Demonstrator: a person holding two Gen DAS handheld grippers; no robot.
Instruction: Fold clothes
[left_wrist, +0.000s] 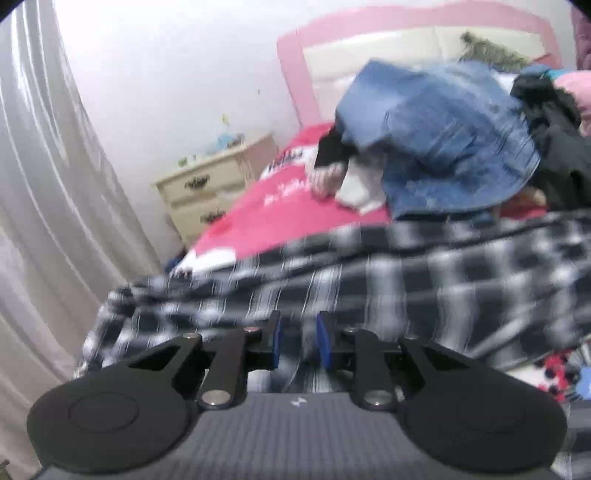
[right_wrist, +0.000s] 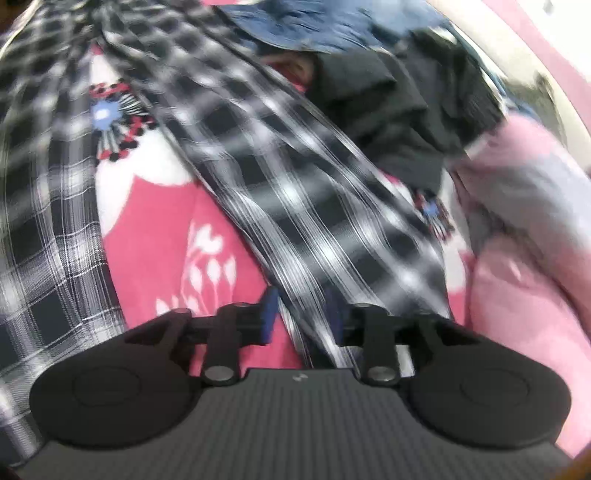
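Left gripper (left_wrist: 298, 341): the jaws stand a little apart. Checked cloth shows in the gap between the blue pads (left_wrist: 324, 343), but the pads do not appear to press on it. Read this as open, with the cloth loose between.

Right gripper (right_wrist: 301, 319): the jaws stand apart. A band of the same cloth runs through the gap. One pad is hidden by it, so contact on that side cannot be confirmed; the visible pad stands clear of it.

Task item: the checked shirt (left_wrist: 369, 266) lies across the near part of the bed, directly ahead of both grippers. It is thin woven cloth in black and white squares, limp, with long creases. In the right wrist view one part stretches away as a narrow strip, likely a sleeve.

Step in hand, as a judgement: the shirt is being laid out or re-gripped; no fold is visible. The next move calls for a firm hold on an edge at each side, then pulling the cloth flat.

Beneath it lies a pink bedspread (right_wrist: 155, 236) with white printing, soft and fleecy.

Farther off: a blue denim garment (left_wrist: 443, 140) in a stiff heap, a dark garment (right_wrist: 388, 110) beside it, and a pink headboard (left_wrist: 295, 66). A cream chest of drawers (left_wrist: 207, 192) stands at the wall.
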